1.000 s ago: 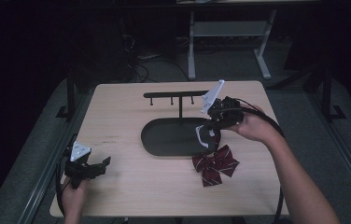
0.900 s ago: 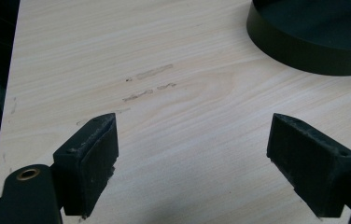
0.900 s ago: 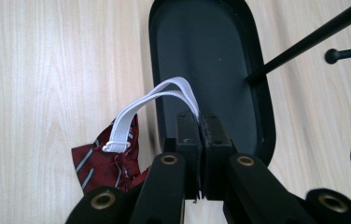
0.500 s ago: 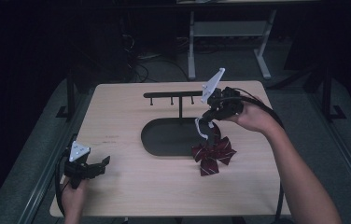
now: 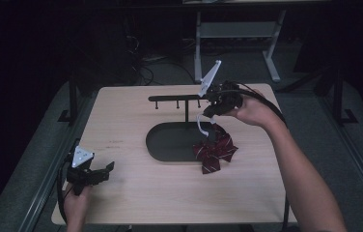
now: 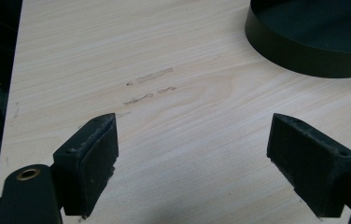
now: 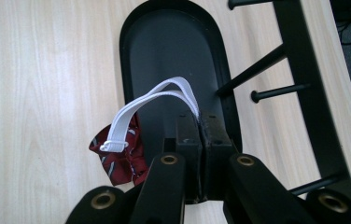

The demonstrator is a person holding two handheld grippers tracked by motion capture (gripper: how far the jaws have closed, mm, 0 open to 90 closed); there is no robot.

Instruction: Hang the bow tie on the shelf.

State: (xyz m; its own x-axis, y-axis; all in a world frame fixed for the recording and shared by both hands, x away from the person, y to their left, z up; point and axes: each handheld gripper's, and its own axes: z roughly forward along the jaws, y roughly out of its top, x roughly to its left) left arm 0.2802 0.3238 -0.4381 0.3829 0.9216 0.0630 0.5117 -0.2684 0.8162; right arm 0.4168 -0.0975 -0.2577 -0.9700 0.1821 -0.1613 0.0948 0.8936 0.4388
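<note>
A dark red striped bow tie [image 5: 214, 151] hangs by its white elastic strap [image 5: 201, 123] over the right rim of the black oval base [image 5: 170, 142] of a peg stand. My right gripper [image 5: 208, 113] is shut on the strap just below the stand's crossbar [image 5: 177, 98]. In the right gripper view the jaws [image 7: 202, 122] pinch the strap loop [image 7: 150, 100], with the bow tie [image 7: 117, 158] dangling below left and the pegs [image 7: 276, 91] to the right. My left gripper [image 5: 107, 169] rests open near the table's front left corner, with nothing between its pads [image 6: 94, 154].
The wooden table [image 5: 121, 116] has bare surface left of and in front of the stand. In the left gripper view the base's wall [image 6: 313, 51] lies ahead to the right. A grey metal frame [image 5: 237, 31] stands on the dark floor beyond the table.
My right gripper has risen and shifted toward the stand, lifting the bow tie by its strap from the table beside the base to over the base's rim. The left gripper has stayed put.
</note>
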